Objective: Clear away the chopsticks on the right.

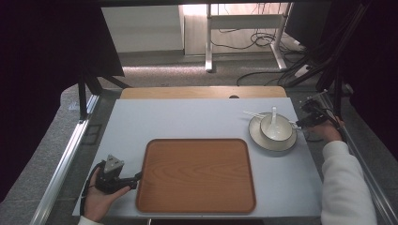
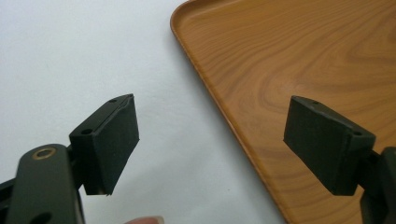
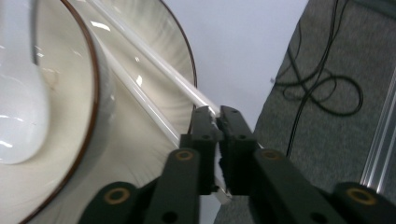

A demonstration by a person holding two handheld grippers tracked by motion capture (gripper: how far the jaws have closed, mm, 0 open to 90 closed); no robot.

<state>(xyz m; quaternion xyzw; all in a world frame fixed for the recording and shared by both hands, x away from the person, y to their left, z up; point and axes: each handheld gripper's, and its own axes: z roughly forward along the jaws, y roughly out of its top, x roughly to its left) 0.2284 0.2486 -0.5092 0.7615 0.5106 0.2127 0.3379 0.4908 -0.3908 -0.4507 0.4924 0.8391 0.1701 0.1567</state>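
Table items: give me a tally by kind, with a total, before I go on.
Wooden tray: 1
Plate: 1
Bowl: 1
White spoon: 1
White chopsticks: 2, one pinched in the right gripper jaws
Total: 6

Grey carpet covers the floor beyond the table; a white desk frame stands there amid black cables, flanked by dark curtains.
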